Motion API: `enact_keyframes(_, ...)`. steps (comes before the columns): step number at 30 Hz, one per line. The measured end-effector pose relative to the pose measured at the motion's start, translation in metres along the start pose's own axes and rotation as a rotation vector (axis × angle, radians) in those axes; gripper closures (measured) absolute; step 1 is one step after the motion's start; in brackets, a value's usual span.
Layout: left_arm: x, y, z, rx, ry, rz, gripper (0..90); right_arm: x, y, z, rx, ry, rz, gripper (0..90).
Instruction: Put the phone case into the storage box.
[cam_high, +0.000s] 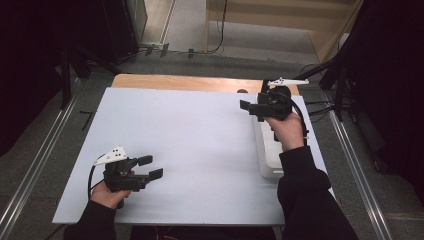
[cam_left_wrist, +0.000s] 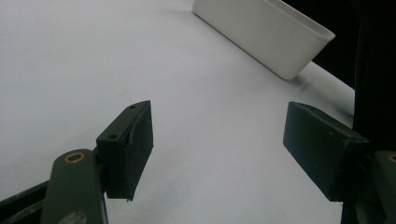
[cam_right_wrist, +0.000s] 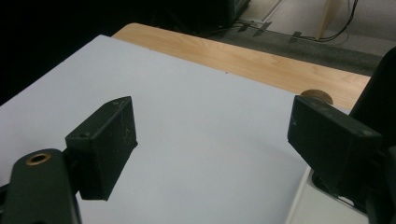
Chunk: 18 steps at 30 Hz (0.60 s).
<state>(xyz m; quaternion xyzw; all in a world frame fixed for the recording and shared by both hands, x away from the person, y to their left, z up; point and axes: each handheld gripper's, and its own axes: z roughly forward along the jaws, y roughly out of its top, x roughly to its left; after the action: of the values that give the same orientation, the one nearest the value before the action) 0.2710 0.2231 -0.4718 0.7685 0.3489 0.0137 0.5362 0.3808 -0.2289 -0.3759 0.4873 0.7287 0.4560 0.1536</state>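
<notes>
Nearest me, I rest my left gripper (cam_high: 152, 167) open on the white sheet (cam_high: 190, 150), while my right gripper (cam_high: 248, 108), jaws apart and empty, hovers by the white tray (cam_high: 270, 159), ready to reach in.

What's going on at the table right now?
A person holds a gripper in each hand over a white sheet on the table. The right gripper hangs above the far end of a long white tray at the sheet's right edge, jaws apart with nothing between them. The left gripper sits low near the front left, jaws open and empty, pointing toward the tray.
</notes>
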Motion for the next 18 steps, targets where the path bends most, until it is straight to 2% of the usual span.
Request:
enact_keyframes(4,0.0,0.0,0.0,0.002,0.001,0.005,24.2,0.006,-0.008,-0.001,0.011,-0.008,-0.028,14.5)
enact_keyframes(9,0.0,0.0,0.0,0.008,0.003,0.005,24.2,0.013,-0.019,0.0,0.01,0.017,-0.013,14.5)
enact_keyframes(14,0.0,0.0,0.0,0.005,0.003,0.006,24.2,0.018,-0.027,0.0,0.019,0.033,-0.023,14.5)
enact_keyframes(16,0.0,0.0,0.0,0.004,0.001,0.004,24.2,0.021,-0.029,-0.001,0.01,0.034,-0.045,14.5)
enact_keyframes(18,0.0,0.0,0.0,0.005,-0.001,0.008,24.2,0.023,-0.031,-0.002,0.001,0.041,-0.042,14.5)
